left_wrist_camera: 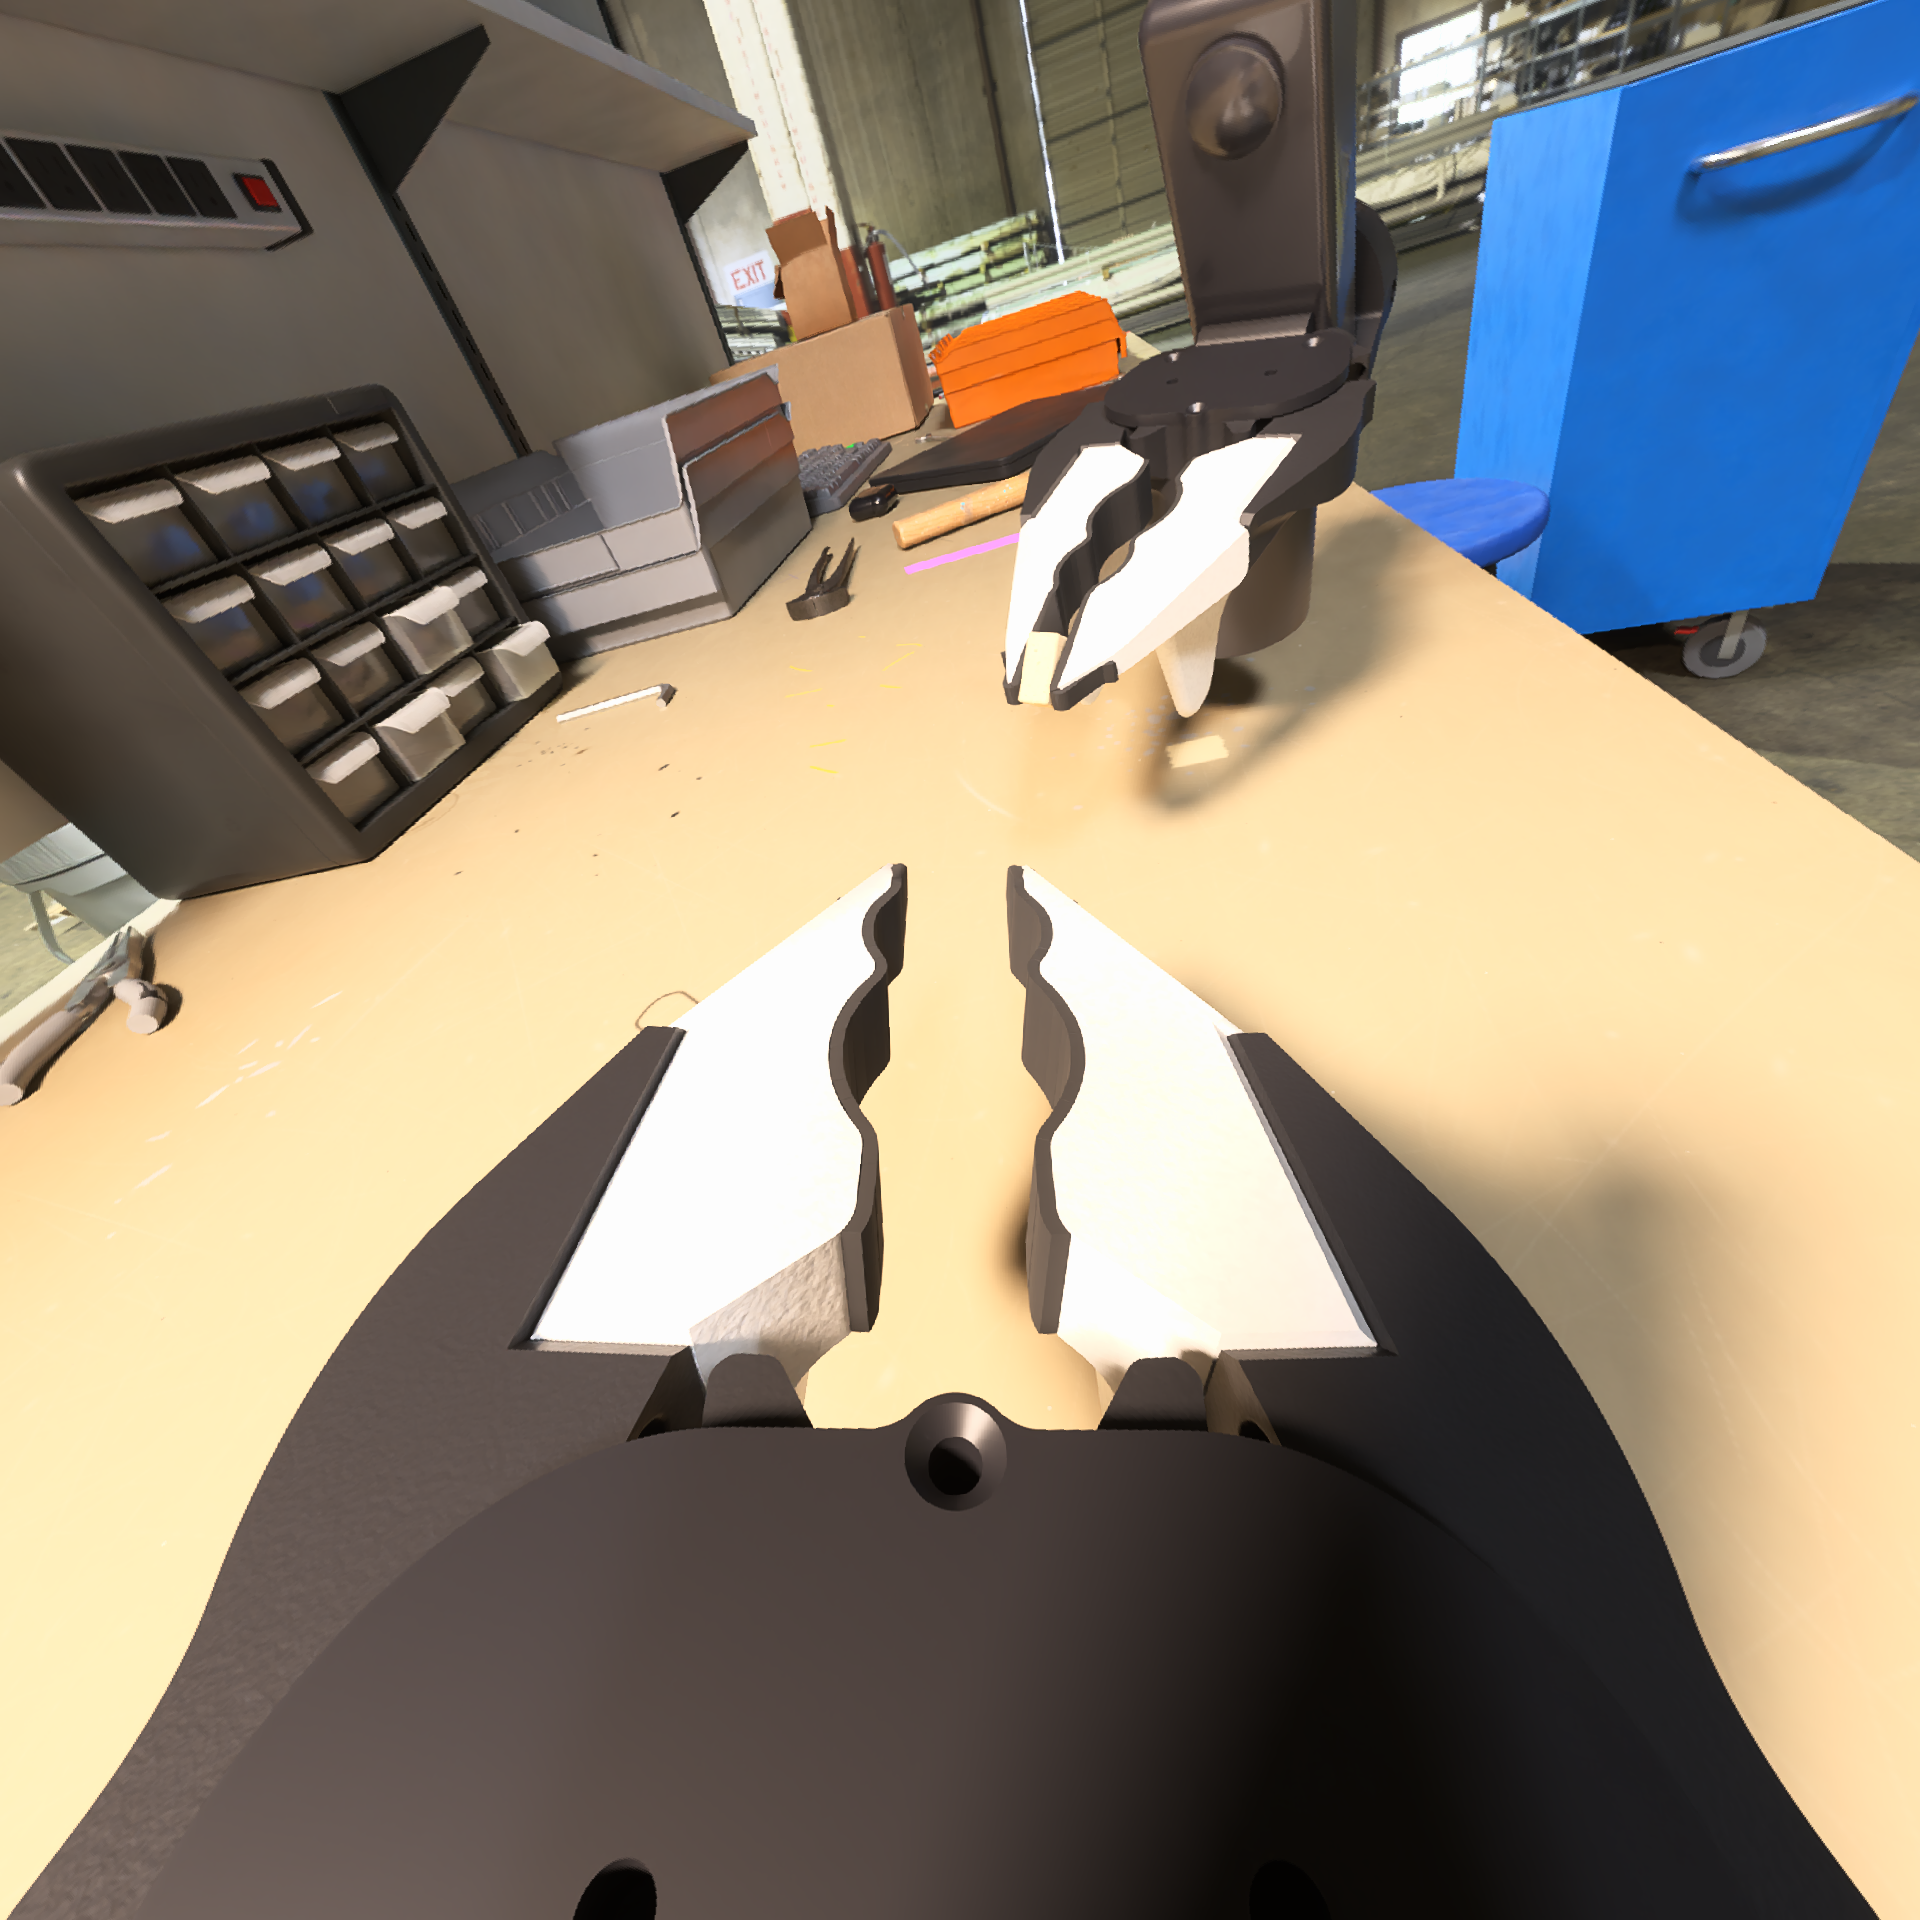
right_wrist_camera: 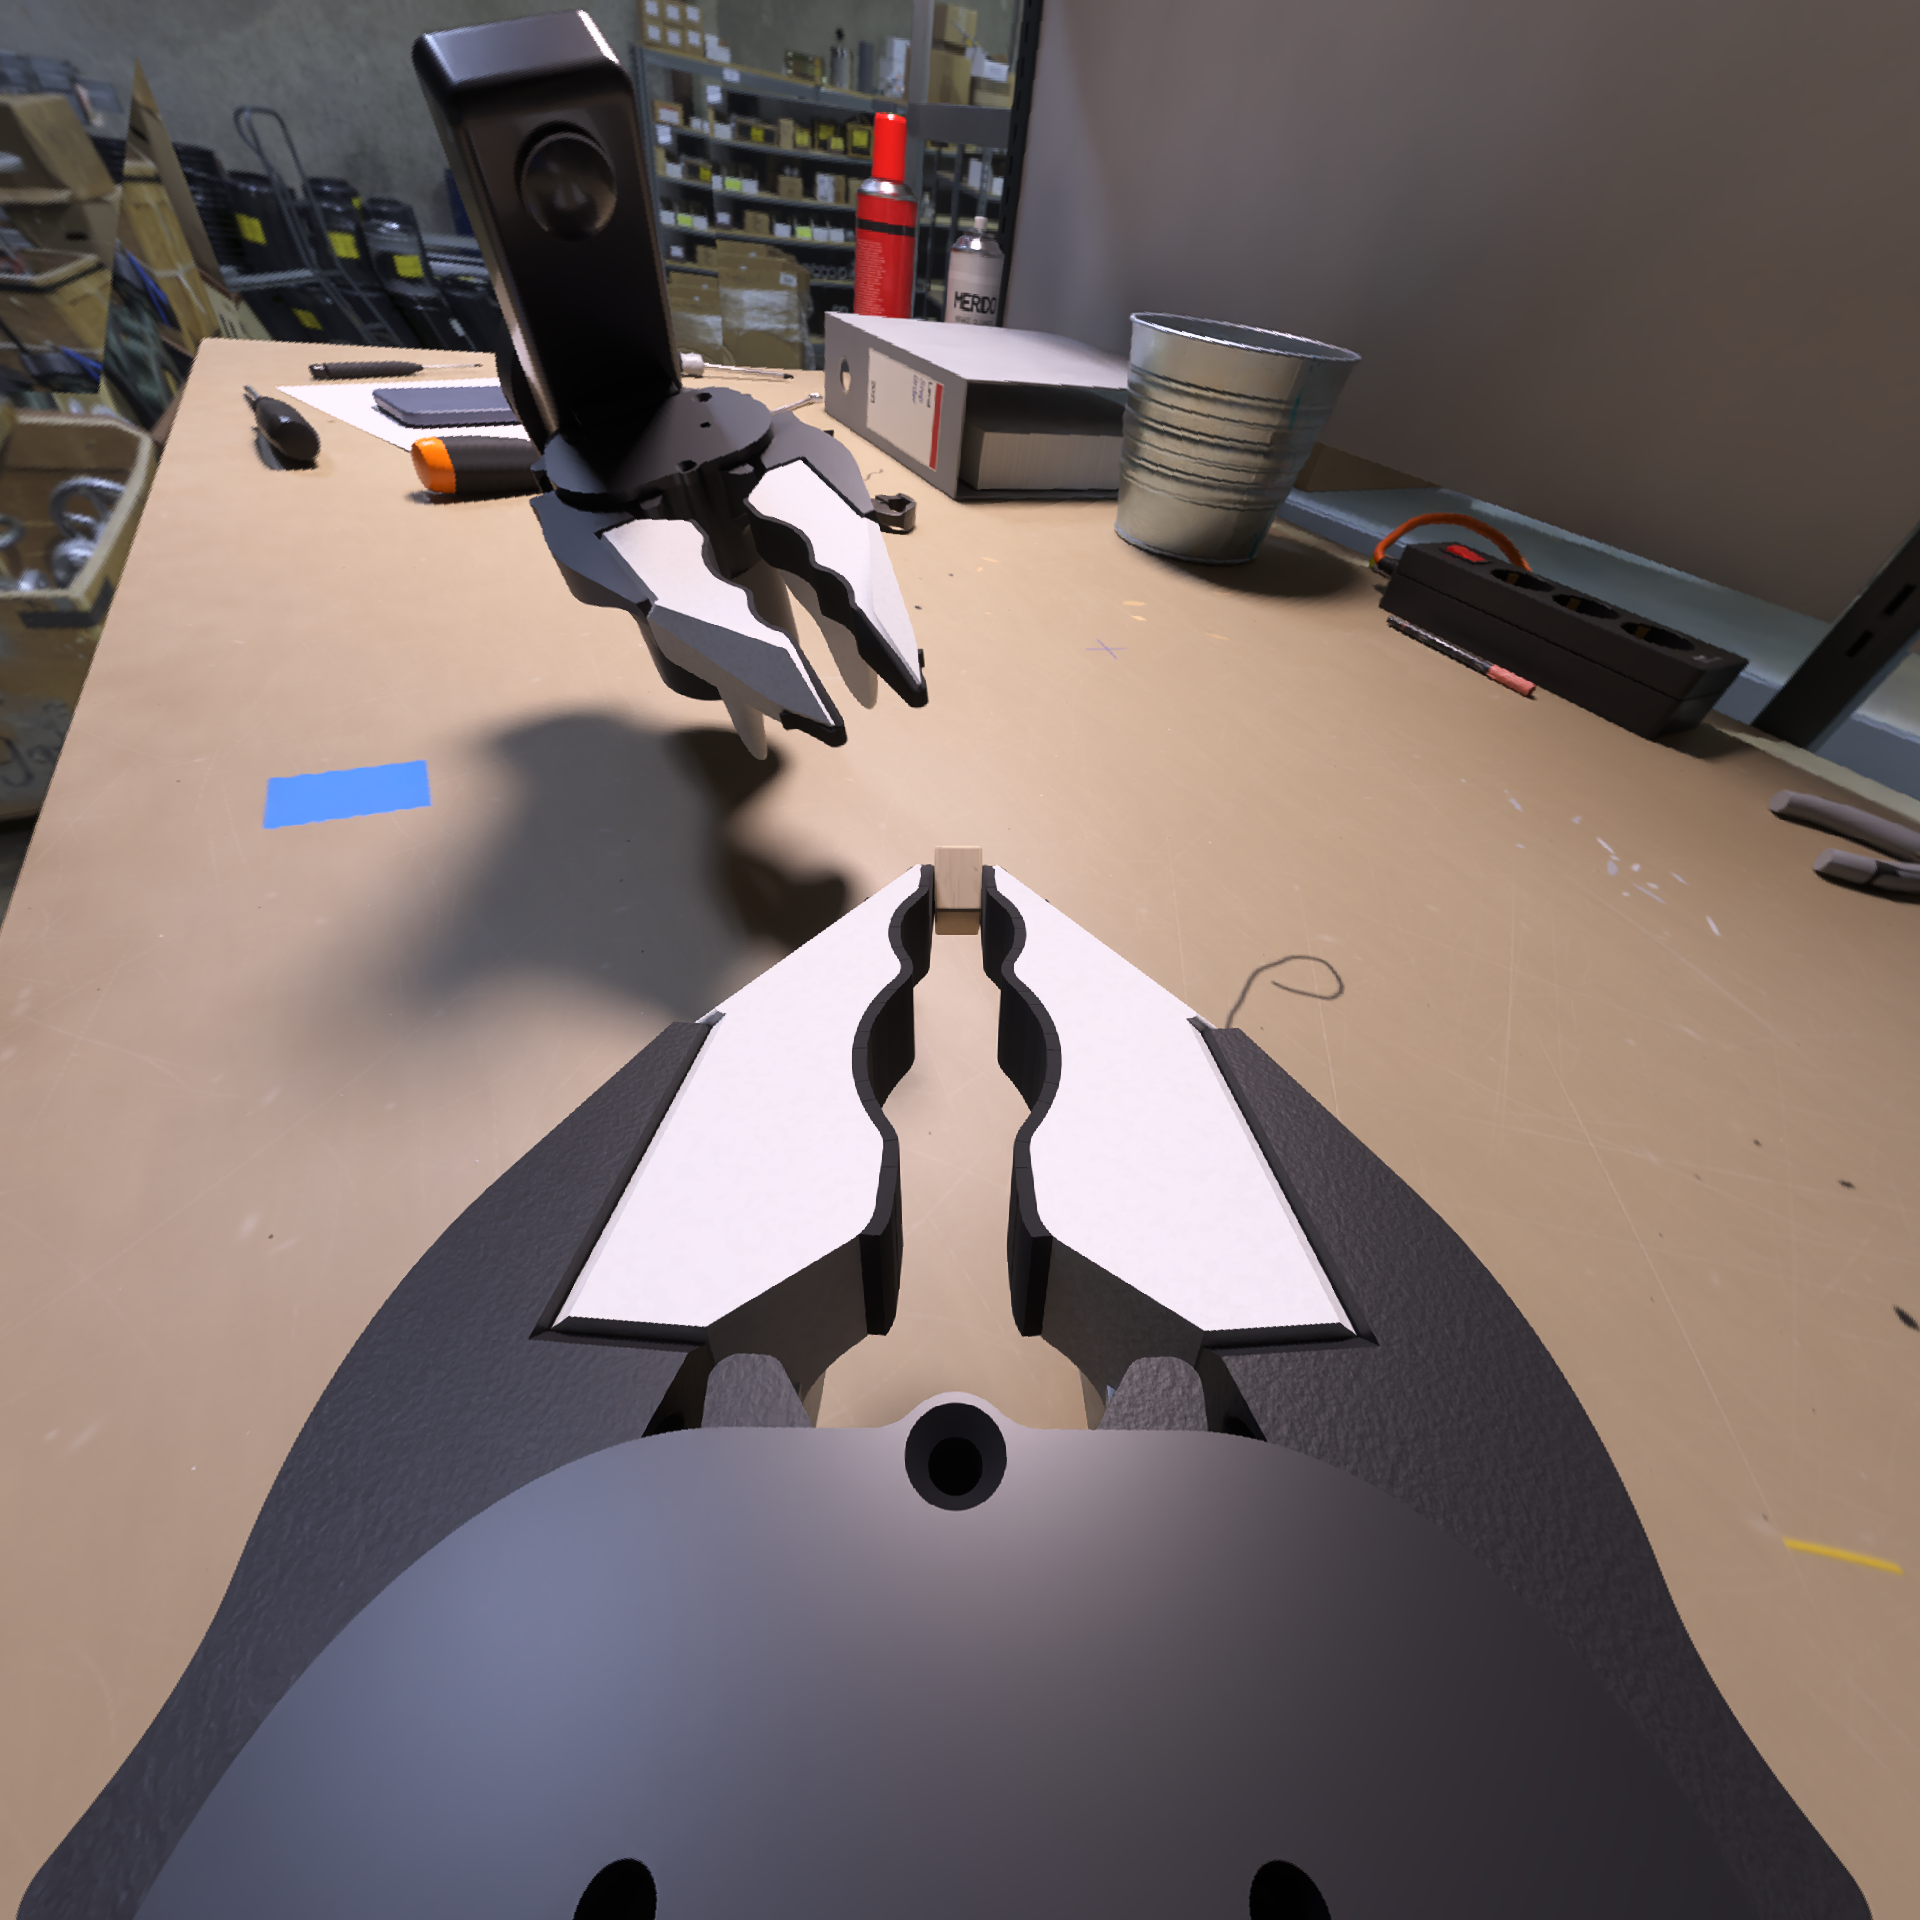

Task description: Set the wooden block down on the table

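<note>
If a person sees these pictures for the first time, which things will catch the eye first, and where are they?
First comes the small pale wooden block, pinched between the tips of the right gripper over the tan table. Across from it hangs the empty left gripper, jaws apart, throwing a dark shadow on the board. Then colour pulls the eye: a blue rectangle of tape beside that shadow, and a ribbed metal bucket near the wall.

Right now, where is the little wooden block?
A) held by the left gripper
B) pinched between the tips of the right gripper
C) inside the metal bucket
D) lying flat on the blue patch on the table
B: the wooden block sits squeezed between the fingertips of the right gripper, just above the table, while the left gripper holds nothing, with a gap between its fingers.
</note>
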### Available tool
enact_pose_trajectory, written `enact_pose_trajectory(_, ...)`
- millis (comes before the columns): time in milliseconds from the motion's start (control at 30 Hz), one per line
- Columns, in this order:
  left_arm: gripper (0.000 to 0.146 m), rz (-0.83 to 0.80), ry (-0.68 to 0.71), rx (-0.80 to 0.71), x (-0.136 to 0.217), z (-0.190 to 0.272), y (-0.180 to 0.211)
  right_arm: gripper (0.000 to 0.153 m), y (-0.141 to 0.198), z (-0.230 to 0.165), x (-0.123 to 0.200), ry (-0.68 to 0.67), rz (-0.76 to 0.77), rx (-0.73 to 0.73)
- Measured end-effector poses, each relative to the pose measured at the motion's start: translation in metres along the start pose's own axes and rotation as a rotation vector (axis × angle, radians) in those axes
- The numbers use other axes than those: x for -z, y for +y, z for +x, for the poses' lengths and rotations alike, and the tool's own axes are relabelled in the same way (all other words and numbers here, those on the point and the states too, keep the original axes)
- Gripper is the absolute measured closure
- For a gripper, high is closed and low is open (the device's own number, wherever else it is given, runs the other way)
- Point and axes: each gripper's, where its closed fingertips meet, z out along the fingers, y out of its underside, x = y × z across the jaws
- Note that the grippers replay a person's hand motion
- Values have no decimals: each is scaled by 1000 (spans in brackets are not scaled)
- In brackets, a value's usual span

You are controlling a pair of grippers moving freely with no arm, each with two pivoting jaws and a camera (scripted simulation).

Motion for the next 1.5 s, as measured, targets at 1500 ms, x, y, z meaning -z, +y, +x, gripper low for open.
enact_pose_trajectory(1500, 122, -112, 52, -87, -9, 17, 13, 145, 88, 35, 8, -59, -539, -146)
